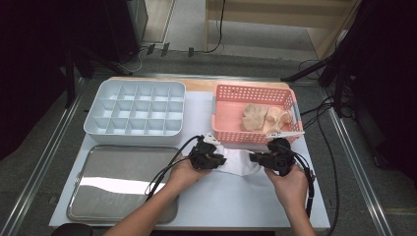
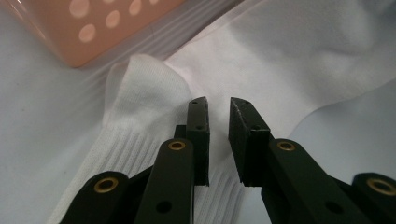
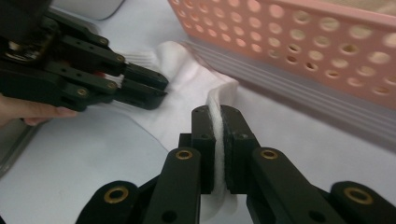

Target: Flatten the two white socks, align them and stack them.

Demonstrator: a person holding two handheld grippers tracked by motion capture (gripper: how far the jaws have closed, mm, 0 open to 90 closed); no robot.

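The left tongs (image 2: 218, 109) are standing with their black jaws a narrow gap apart, hovering over the ribbed cuff end of a white knitted sock (image 2: 140, 107). The pads are pressing on nothing; the sock fabric is lying beneath and beyond them, and whether the tips are brushing it cannot be told. In the right gripper view these same left tongs (image 3: 161, 91) are reaching in from the left, their tips over the sock's edge.

The right tongs (image 3: 215, 116) are clamping a raised fold of the white knitted sock (image 3: 187, 79); the fabric is running up between the two pads, which are sitting nearly together with only the cloth's thickness between them.

In the high view the white knitted sock (image 1: 238, 162) is lying on the pale surface (image 1: 231, 201), stretched between the left tongs (image 1: 222, 161) and the right tongs (image 1: 253, 158), just in front of the pink perforated plastic basket (image 1: 231, 132). Beige cloth pieces (image 1: 260, 117) are resting inside that basket. A white plastic tray with many compartments (image 1: 135, 109) is sitting to the far left, and a flat metal tray (image 1: 123, 184) is lying near the person's left forearm.
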